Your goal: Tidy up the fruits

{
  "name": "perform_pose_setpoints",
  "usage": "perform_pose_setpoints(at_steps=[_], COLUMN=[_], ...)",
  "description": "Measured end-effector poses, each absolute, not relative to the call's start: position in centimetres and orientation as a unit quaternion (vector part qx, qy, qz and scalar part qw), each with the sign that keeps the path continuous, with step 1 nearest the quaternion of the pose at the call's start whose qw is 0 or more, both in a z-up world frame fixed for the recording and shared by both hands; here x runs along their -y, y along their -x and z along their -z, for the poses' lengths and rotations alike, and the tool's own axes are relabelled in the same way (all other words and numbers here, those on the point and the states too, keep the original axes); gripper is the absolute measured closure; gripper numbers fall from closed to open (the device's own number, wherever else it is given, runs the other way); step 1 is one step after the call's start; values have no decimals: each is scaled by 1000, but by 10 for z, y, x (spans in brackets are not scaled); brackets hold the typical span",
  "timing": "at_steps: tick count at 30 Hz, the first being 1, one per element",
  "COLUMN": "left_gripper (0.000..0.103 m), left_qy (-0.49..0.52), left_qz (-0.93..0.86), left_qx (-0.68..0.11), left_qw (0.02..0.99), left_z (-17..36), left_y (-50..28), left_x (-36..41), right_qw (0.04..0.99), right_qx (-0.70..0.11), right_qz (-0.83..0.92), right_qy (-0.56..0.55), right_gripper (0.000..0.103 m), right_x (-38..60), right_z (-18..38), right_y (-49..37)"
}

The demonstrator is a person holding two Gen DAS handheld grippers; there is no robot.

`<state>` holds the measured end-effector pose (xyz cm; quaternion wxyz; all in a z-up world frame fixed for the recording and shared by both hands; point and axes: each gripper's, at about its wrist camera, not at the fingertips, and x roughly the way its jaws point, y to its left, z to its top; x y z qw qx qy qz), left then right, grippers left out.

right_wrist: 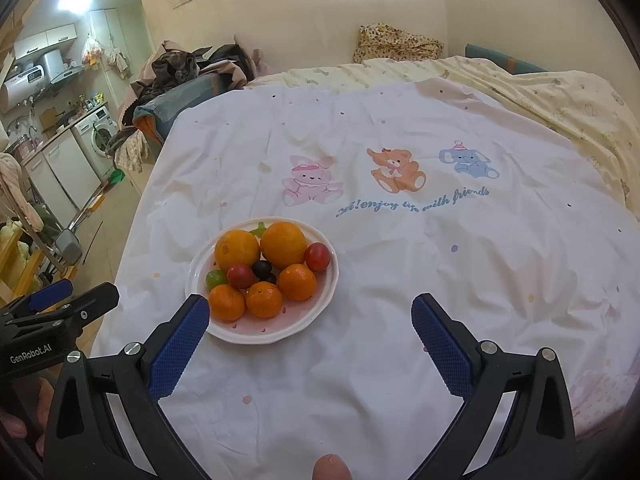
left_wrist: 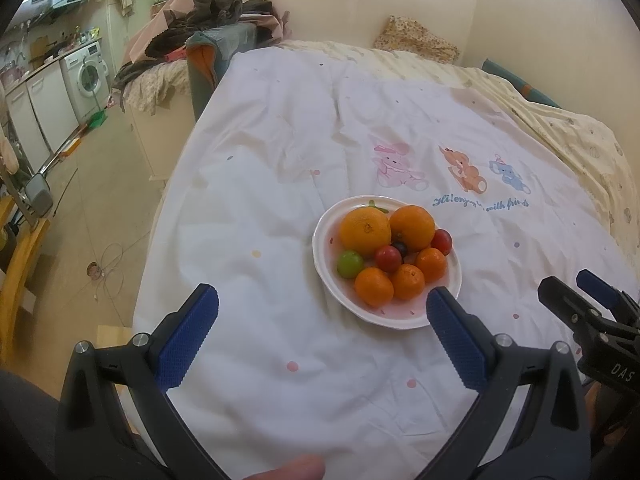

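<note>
Item: plate (left_wrist: 404, 318) of fruit, white with a pinkish well, lying on the white printed bedcover (left_wrist: 280, 184) of a bed.

Contents, all within the rim: two large oranges (right_wrist: 237, 249) side by side at the far edge; three small mandarins (right_wrist: 264, 299) in a curved row along the near edge; two red tomatoes (right_wrist: 318, 256), one central and one at the right rim; one green round fruit (right_wrist: 215, 279) at the left rim; dark grapes (right_wrist: 262, 267) in the middle. No fruit shows on the cover outside the plate.

Orientation: the fruits are round, so no long axis can be told. The plate is slightly oval in these views; its true shape cannot be told through the fisheye.

Left claw (left_wrist: 324, 298): jaws wide apart, holding nothing. The plate lies ahead and to its right, the right finger overlapping the near rim in view.

Right claw (right_wrist: 310, 306): jaws wide apart, holding nothing. The plate lies ahead and to its left, beside the left finger.

Nearness: both claws seem about equally near.

Status: fruit gathered on one plate fits either a finished gathering or a pile awaiting sorting.
</note>
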<state>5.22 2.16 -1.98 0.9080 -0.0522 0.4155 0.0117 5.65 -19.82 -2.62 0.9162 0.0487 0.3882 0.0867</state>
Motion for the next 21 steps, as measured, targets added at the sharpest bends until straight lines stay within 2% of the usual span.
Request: perform_pose_setpoints(at_steps=[21], left_gripper=[0], left_qy=[52], left_qz=[-12], left_qx=[-415], left_qw=[908], left_z=[19], left_y=[-53], left_x=[-19], right_qw=[917], right_qx=[-387], right_qz=[-86], right_qy=[-44], right_gripper=[0], right_x=[197], right_z=[21], right_y=[-55])
